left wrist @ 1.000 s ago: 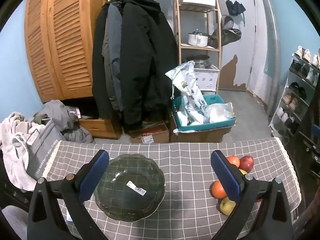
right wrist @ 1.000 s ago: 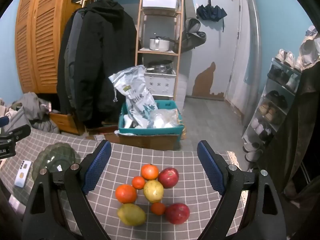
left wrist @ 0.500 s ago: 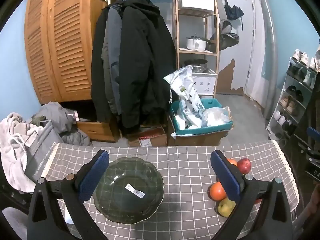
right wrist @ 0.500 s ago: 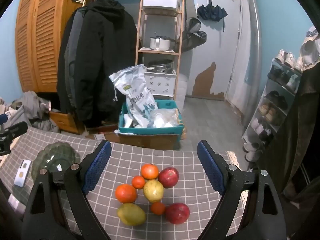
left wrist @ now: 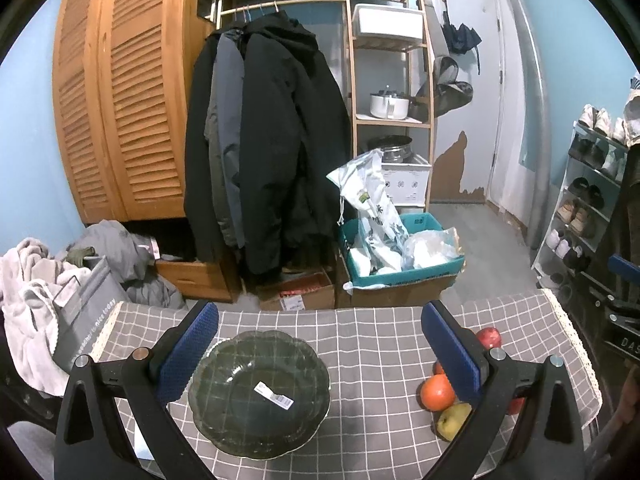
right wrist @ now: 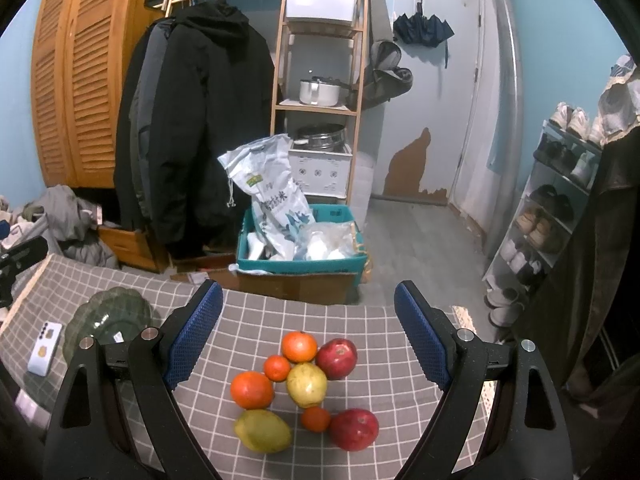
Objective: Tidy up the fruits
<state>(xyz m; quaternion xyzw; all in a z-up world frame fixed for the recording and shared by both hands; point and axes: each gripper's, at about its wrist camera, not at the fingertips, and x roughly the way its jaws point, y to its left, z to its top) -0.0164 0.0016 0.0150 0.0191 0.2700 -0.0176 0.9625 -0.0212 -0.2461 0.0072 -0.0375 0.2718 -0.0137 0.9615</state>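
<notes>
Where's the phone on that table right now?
In the right wrist view the white phone lies flat on the checked tablecloth at the far left, just left of the green glass bowl.

We see pale blue walls (left wrist: 24, 128) and a grey floor (right wrist: 416, 240). A louvred wooden wardrobe (left wrist: 120, 112) stands left, dark coats (left wrist: 264, 152) hanging beside it on a rail. A wooden shelf unit (right wrist: 320, 80) holds a white pot (right wrist: 318, 92) and storage bins. A teal crate (right wrist: 300, 256) with bags sits on a cardboard box. A white door (right wrist: 432, 100) shows peeling paint low down, with a folded umbrella (right wrist: 422, 30) hung on it. Shoe rack (right wrist: 556, 200) right, clothes heap (left wrist: 48, 272) left. The table (left wrist: 380, 340) has a grey checked cloth.
</notes>
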